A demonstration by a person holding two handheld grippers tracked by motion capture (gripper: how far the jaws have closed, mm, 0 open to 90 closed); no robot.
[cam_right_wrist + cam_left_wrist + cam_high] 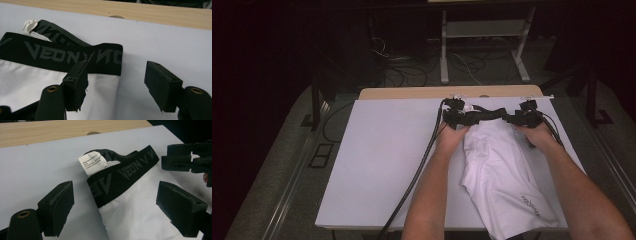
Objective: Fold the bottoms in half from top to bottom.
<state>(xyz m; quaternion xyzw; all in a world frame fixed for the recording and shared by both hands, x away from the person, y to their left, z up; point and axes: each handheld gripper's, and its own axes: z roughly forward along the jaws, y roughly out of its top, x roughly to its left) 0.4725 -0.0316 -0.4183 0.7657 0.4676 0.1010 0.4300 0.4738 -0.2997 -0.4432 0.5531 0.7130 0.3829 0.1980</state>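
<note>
A white garment (504, 175) with a black lettered waistband (484, 116) lies on the white board, waistband at the far end. My left gripper (455, 114) sits at the band's left end and my right gripper (529, 115) at its right end. In the left gripper view the jaws of the left gripper (117, 205) stand wide apart on either side of the folded band end (112, 182), with a white label (93, 162) beyond; no pad presses on it. The right gripper (117, 85) is open too, its left pad (75, 85) over the white cloth below the band (75, 56).
The white board (382, 160) covers a wooden table whose edge (412, 92) shows at the far side. A black cable (417, 175) trails back from the left gripper along the forearm. A metal stand (484, 45) and loose cables sit on the dark floor beyond.
</note>
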